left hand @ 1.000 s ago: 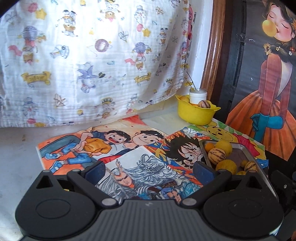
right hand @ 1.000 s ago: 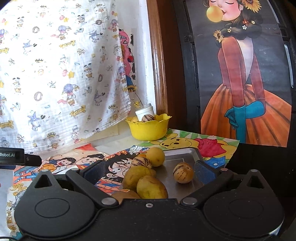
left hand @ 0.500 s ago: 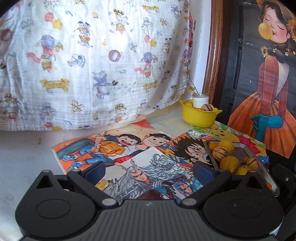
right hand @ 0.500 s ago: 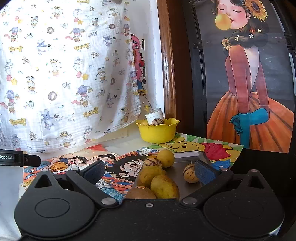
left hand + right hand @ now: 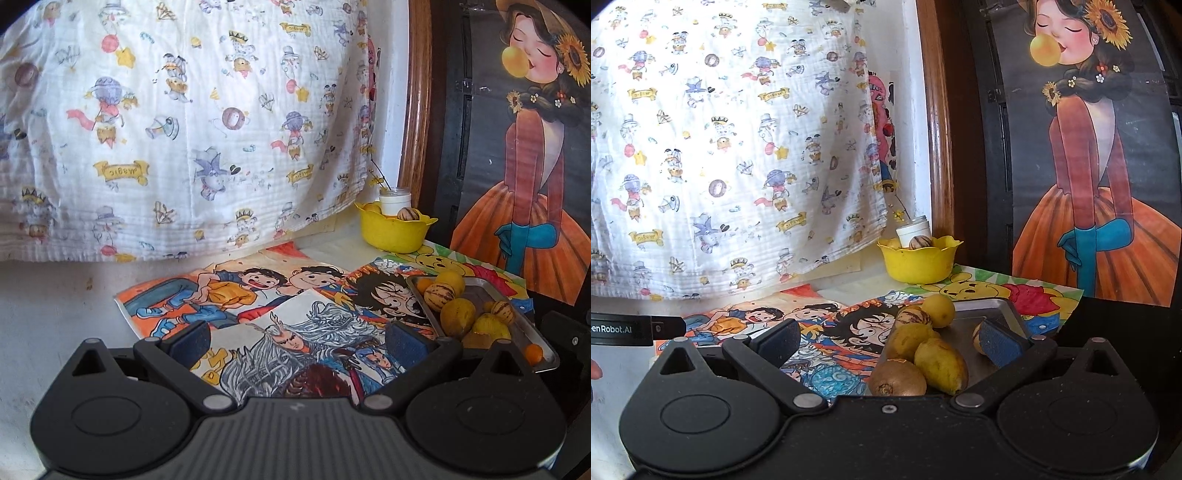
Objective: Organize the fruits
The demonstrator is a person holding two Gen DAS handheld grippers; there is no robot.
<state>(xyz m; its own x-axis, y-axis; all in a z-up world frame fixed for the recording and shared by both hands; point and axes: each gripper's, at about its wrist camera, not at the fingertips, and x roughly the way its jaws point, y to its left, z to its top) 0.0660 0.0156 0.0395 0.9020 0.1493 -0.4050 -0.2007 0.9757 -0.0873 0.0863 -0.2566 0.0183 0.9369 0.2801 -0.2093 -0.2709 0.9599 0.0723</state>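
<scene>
Tray [image 5: 982, 314] long axis runs away from camera toward bowl [image 5: 918, 264]; near end hidden. Left gripper [image 5: 297, 338] and right gripper [image 5: 892, 341]: wide apart, empty.

A lived-in home, likely a child's corner: a cartoon-print cloth [image 5: 177, 125] hangs at the far side, hand-coloured cartoon drawings [image 5: 280, 306] cover the counter [image 5: 55, 314], and a poster of a girl blowing bubblegum [image 5: 1089, 166] hangs at right

White tabletop [image 5: 55, 306] under cartoon drawings [image 5: 258, 295], tray [image 5: 546, 345], bowl [image 5: 393, 232]
</scene>
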